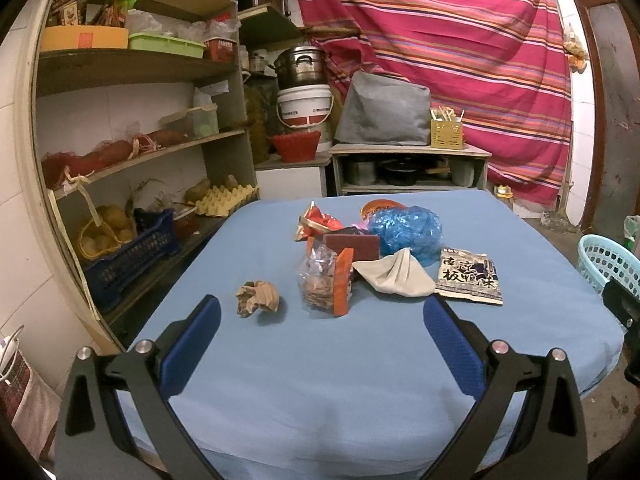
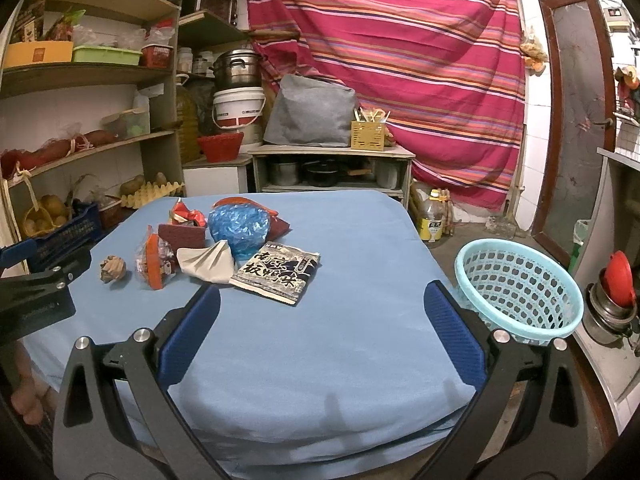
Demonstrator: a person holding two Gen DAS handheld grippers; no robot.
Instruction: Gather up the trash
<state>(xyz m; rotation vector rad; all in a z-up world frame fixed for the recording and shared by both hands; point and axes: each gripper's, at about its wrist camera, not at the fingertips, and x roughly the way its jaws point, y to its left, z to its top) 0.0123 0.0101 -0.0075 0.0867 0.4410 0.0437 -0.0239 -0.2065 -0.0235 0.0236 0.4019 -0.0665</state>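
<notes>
A heap of trash lies mid-table on the blue cloth (image 1: 320,360): a crumpled brown paper ball (image 1: 257,297), a clear snack bag with orange edges (image 1: 326,282), a beige cloth-like wrapper (image 1: 396,278), a crumpled blue plastic bag (image 1: 406,232), a dark red box (image 1: 352,245), a red foil wrapper (image 1: 316,222) and a flat black-and-white packet (image 1: 469,276). My left gripper (image 1: 322,314) hangs open just short of the pile, nothing between its fingers. My right gripper (image 2: 322,306) is open too, near the packet (image 2: 278,274). A light blue basket (image 2: 518,288) stands off the table's right edge.
Wooden shelves (image 1: 140,72) full of boxes, potatoes and an egg tray line the left wall. A low cabinet (image 1: 410,168) with pots stands behind the table under a striped red cloth (image 1: 440,40). A door (image 2: 572,120), an oil bottle (image 2: 431,222) and stacked metal bowls (image 2: 610,308) are on the right.
</notes>
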